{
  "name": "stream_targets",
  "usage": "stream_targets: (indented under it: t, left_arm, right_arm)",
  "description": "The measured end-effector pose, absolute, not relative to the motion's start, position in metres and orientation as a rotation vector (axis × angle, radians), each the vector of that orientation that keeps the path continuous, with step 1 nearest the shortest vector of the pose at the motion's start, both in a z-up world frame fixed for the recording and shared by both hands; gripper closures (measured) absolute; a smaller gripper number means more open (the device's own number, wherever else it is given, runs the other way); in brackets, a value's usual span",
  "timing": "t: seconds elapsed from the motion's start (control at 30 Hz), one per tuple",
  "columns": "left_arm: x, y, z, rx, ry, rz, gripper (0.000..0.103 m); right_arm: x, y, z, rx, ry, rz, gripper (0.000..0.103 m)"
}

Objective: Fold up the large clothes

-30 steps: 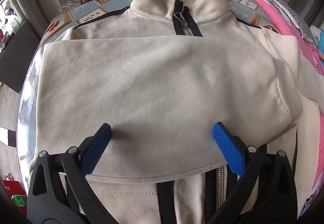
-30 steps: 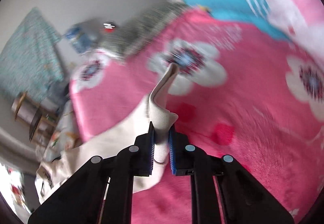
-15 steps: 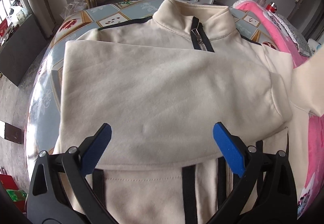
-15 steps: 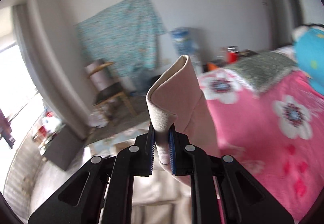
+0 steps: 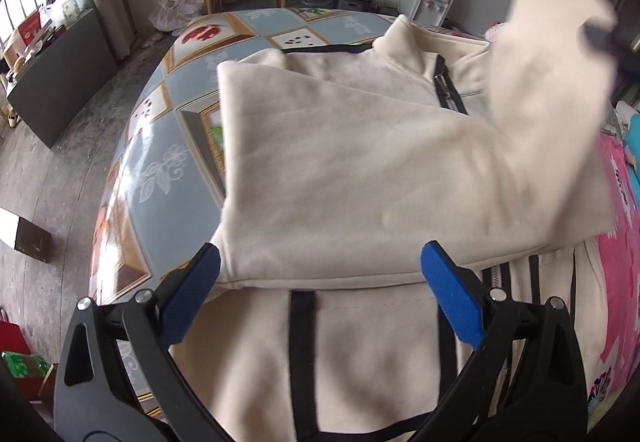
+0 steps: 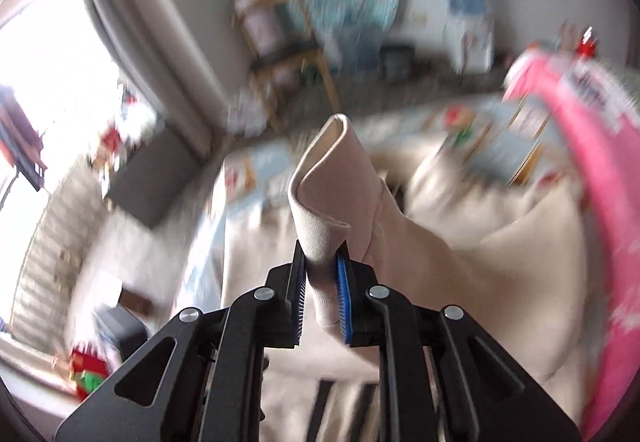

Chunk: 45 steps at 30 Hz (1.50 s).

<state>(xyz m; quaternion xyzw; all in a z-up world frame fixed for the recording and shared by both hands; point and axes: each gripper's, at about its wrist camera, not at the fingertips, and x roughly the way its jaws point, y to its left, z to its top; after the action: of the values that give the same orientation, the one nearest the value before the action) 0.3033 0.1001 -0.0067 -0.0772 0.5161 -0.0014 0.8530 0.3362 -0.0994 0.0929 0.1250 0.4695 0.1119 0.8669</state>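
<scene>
Left wrist view: patterned table (image 5: 168,110) carries the cream jacket (image 5: 340,170), spread flat, one sleeve folded across the chest, collar at 1 o'clock. Left gripper (image 5: 320,274) hangs over the hem, jaws wide apart, nothing between them. Right gripper (image 6: 322,278), jaws just eased slightly wider, has the other sleeve's cuff (image 6: 332,178) between its pads, lifted at 2 o'clock.

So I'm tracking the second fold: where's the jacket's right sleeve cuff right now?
The sleeve cuff sits between the pads of the right claw, raised above the cream jacket on the table, upper right in the left wrist view.
</scene>
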Motion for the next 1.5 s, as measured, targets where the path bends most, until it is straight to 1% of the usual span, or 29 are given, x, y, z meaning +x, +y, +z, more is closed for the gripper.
stream_targets:
  t: [0.03, 0.07, 0.1, 0.17, 0.23, 0.3, 0.4, 0.57, 0.77, 0.97, 1.3, 1.4, 1.43, 1.47, 1.5]
  left_arm:
    - [0.302, 0.102, -0.008, -0.162, 1.089, -0.002, 0.006]
    - [0.300, 0.105, -0.009, -0.161, 1.096, -0.003, 0.006]
    - [0.299, 0.107, -0.010, -0.163, 1.100, -0.007, 0.006]
    - [0.296, 0.112, -0.010, -0.173, 1.099, -0.017, 0.006]
    - [0.293, 0.114, -0.008, -0.180, 1.088, -0.026, 0.006]
    - [0.291, 0.116, -0.007, -0.178, 1.083, -0.031, 0.006]
    - [0.290, 0.115, -0.006, -0.186, 1.074, -0.047, 0.006]
    - [0.289, 0.113, -0.005, -0.225, 1.061, -0.088, 0.006]
    - [0.288, 0.110, 0.002, -0.243, 1.040, -0.131, 0.006]
    - [0.287, 0.118, 0.018, -0.285, 1.006, -0.184, 0.006]
    - [0.301, 0.114, 0.026, -0.373, 0.987, -0.271, 0.006]
    - [0.316, 0.107, 0.019, -0.384, 1.007, -0.276, 0.014]
    - [0.321, 0.107, 0.015, -0.392, 1.017, -0.273, 0.018]
    - [0.328, 0.108, 0.011, -0.405, 1.033, -0.267, 0.025]
    - [0.335, 0.109, 0.006, -0.418, 1.048, -0.260, 0.028]
  right_arm:
    - [0.337, -0.085, 0.070, 0.260, 1.048, 0.261, 0.082]
    - [0.337, -0.079, 0.058, 0.261, 1.085, 0.272, 0.075]
    - [0.335, -0.073, 0.045, 0.256, 1.121, 0.268, 0.066]
    - [0.329, -0.070, 0.031, 0.234, 1.159, 0.263, 0.055]
    - [0.320, -0.073, 0.027, 0.226, 1.161, 0.280, 0.051]
    - [0.314, -0.082, 0.031, 0.229, 1.150, 0.297, 0.038]
    - [0.303, -0.101, 0.041, 0.246, 1.127, 0.317, 0.031]
    - [0.272, -0.145, 0.047, 0.329, 1.104, 0.298, 0.029]
    - [0.234, -0.179, 0.027, 0.328, 1.110, 0.198, 0.029]
    - [0.206, -0.186, 0.003, 0.237, 1.122, 0.140, 0.029]
    - [0.193, -0.184, -0.029, 0.240, 1.148, 0.152, 0.029]
    - [0.193, -0.187, -0.028, 0.243, 1.137, 0.163, 0.029]
    - [0.193, -0.189, -0.027, 0.244, 1.126, 0.164, 0.029]
    - [0.193, -0.191, -0.025, 0.241, 1.112, 0.159, 0.029]
    - [0.193, -0.193, -0.024, 0.239, 1.103, 0.152, 0.029]
